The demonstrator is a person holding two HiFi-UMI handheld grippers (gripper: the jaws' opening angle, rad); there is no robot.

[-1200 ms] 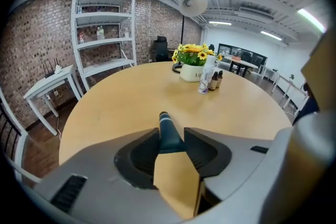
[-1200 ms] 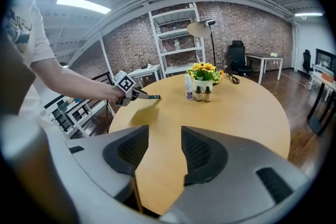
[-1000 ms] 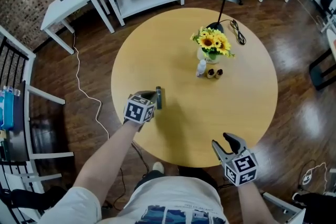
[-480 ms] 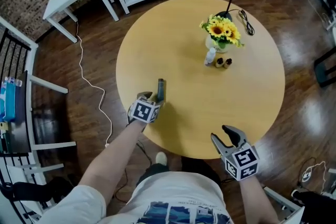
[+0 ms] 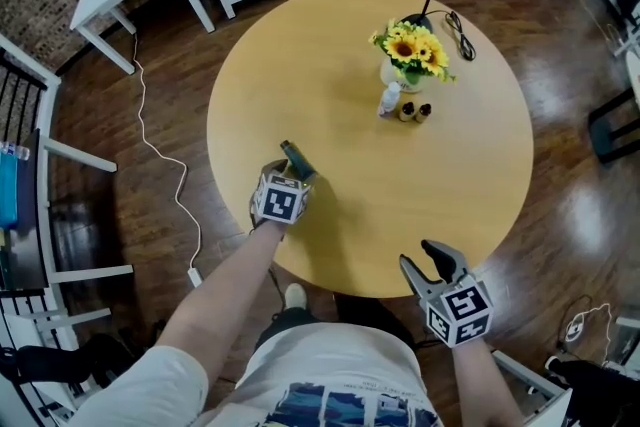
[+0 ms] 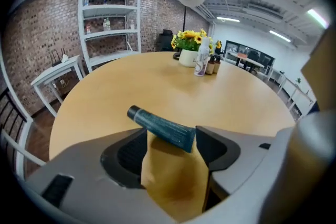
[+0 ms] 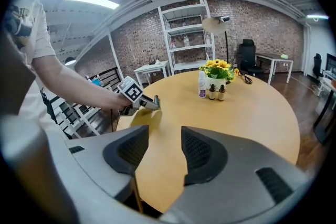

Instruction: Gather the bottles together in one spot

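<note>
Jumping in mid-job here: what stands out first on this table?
A bunch of sunflowers stands at the far side of the round table, with a white bottle and two small brown bottles right beside it. Nearer, a dark teal tube sits between the jaws of the left gripper, which have just been opening and do not press it. The right gripper hangs open at the near edge.

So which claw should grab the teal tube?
Left. The left claw has just been opening, with the dark teal plastic tube between its tips. The right claw hangs empty at the round tan table's edge.
</note>
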